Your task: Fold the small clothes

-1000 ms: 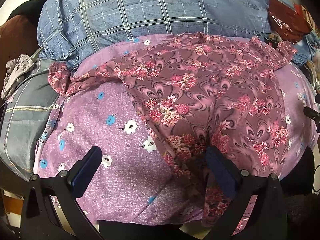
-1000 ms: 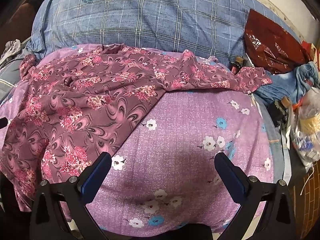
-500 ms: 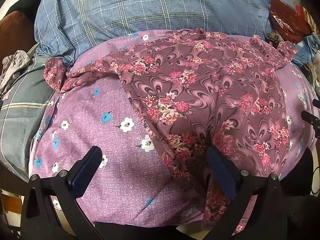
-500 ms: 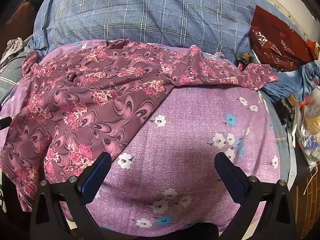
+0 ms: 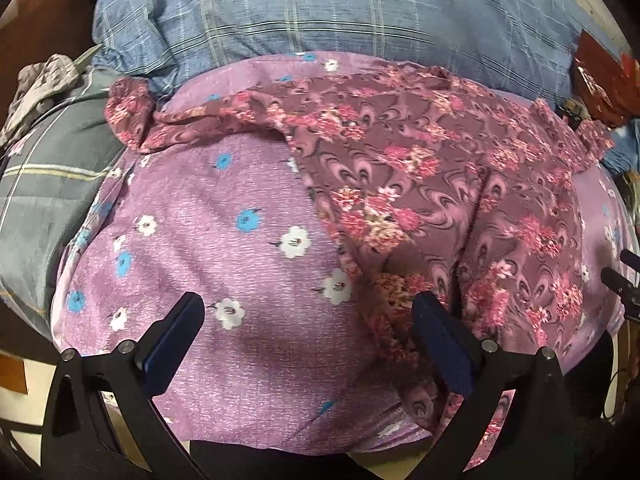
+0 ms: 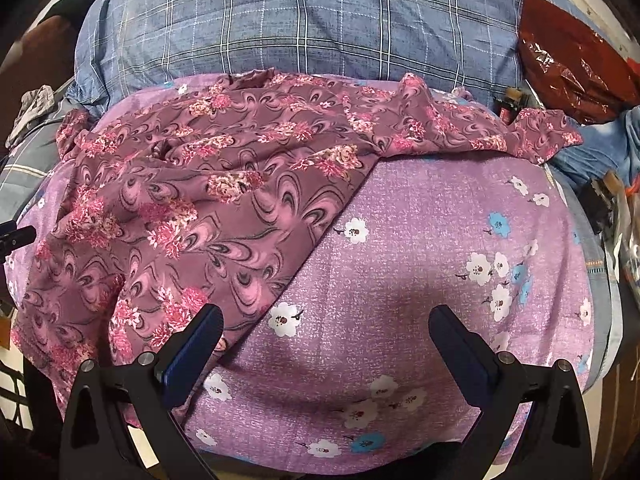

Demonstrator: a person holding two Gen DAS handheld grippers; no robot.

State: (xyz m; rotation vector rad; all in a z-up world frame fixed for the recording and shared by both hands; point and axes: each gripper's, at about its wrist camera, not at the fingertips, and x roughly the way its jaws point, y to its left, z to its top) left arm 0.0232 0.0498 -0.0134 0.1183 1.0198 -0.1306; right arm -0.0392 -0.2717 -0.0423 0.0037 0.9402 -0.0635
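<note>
I see the dress (image 5: 432, 184) spread on the purple sheet (image 5: 224, 216). My left gripper (image 5: 308, 344) and right gripper (image 6: 324, 344) hover wide open, empty, above its near hem.

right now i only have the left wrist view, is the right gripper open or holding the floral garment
Observer: Open and holding nothing. The right gripper hovers over the bare purple sheet.
Operator: how near is it to the garment
Observer: Its left finger overlaps the slanting edge of the floral garment in the picture. I cannot tell whether it touches.
Operator: which side of it has the cloth
Observer: The garment lies to its left. Only sheet shows between the fingers.
</note>
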